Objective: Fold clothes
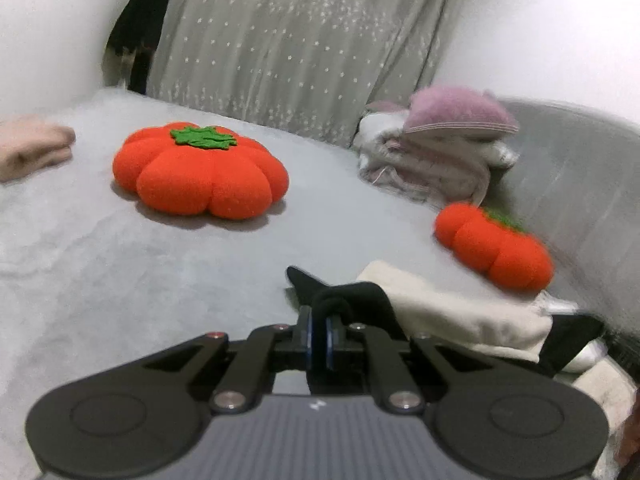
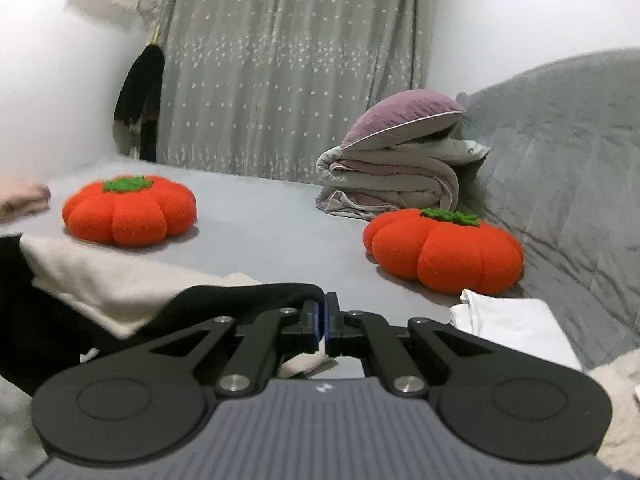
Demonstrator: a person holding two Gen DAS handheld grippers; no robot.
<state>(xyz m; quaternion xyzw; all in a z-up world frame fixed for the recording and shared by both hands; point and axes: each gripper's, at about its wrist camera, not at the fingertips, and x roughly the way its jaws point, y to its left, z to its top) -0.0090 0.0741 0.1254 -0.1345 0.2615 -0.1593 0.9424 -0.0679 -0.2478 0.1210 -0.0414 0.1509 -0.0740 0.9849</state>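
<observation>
In the left wrist view, the left gripper (image 1: pixel 319 330) is clenched on a bunched fold of the black garment (image 1: pixel 344 300), a soft knit whose pointed corner sticks up just beyond the fingers. To the right of the black cloth a cream garment (image 1: pixel 460 312) with a fuzzy, fleece-like surface is seen, and black cloth shows again at its far right end. Both lie on a grey bed (image 1: pixel 120 260) with a plush, slightly rumpled cover. Two orange cushions are set on it, each lobed like a pumpkin with a green felt leaf on top: one (image 1: pixel 200 172) ahead to the left, the other (image 1: pixel 496 248), blurred, near the right. A rolled quilt (image 1: pixel 432 160) is topped by a mauve pillow (image 1: pixel 460 112), and a folded pink cloth (image 1: pixel 32 148) lies at the left edge. A grey curtain (image 1: pixel 300 52) dotted with small white stars hangs behind. In the right wrist view, the right gripper (image 2: pixel 323 320) is clamped on the black garment's edge (image 2: pixel 248 300), which drapes away to the left over the cream garment (image 2: pixel 104 276). A smooth white cloth (image 2: pixel 512 324) lies flat to the right, just beside an orange cushion (image 2: pixel 444 248).
</observation>
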